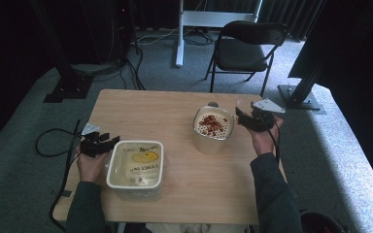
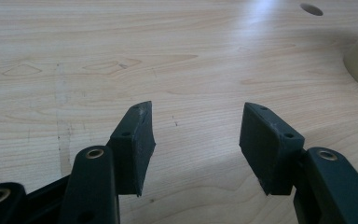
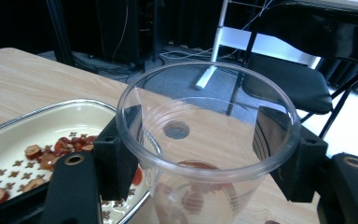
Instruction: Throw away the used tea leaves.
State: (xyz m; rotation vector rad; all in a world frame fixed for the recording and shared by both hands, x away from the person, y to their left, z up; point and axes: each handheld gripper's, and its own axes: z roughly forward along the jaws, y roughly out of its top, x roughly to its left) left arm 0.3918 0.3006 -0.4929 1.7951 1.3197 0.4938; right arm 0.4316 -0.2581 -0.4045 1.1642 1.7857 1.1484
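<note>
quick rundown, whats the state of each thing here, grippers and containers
left gripper: open, holding nothing, low over the table
right gripper: shut on the clear cup
clear cup: upright, a few red pieces at the bottom
cream pot: uncovered, red pieces inside
lidded tub: lid on
folding chair: unfolded, unoccupied

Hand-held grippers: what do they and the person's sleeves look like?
Both are black. The left hand-held gripper has flat rectangular pads with small screw holes and brass-ringed pivots. The right hand-held gripper carries a grey three-cornered plate; a black cable trails from each. The sleeves are dark grey-green.
</note>
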